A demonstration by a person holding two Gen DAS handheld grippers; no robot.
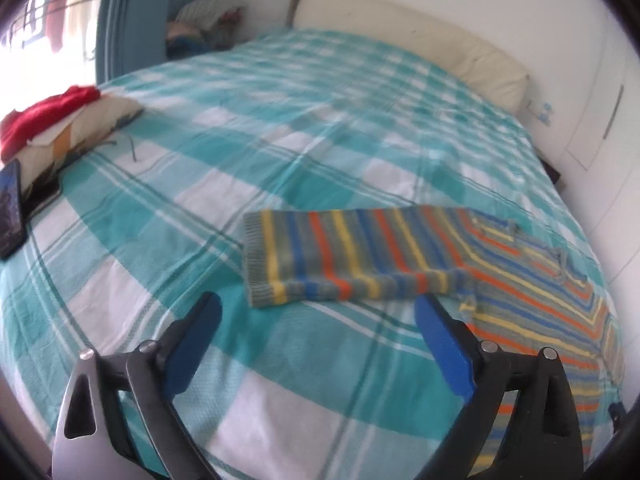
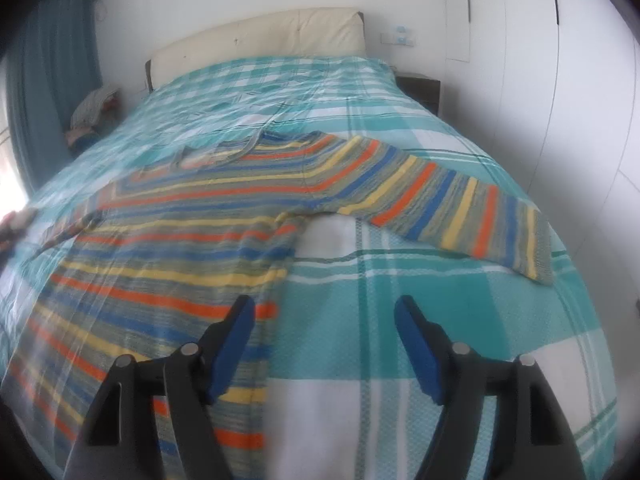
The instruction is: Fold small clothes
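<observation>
The striped knit sweater (image 2: pixel 180 216), spread flat on the bed (image 2: pixel 460 320), is judged soft, light and floppy, best pinched at the sleeve cuff (image 1: pixel 260 264) or hem, while the left claw (image 1: pixel 318 320) and right claw (image 2: pixel 324 320) are held released and empty.

A big bed is covered by a teal and white checked blanket (image 1: pixel 200 184), a cream padded headboard (image 2: pixel 260 40) is seen at its far end, a red cloth (image 1: pixel 44 116) is piled on a pillow by a dark phone (image 1: pixel 10 212), and blue curtains (image 1: pixel 132 12) are hung beside white cupboard doors (image 2: pixel 520 60).
</observation>
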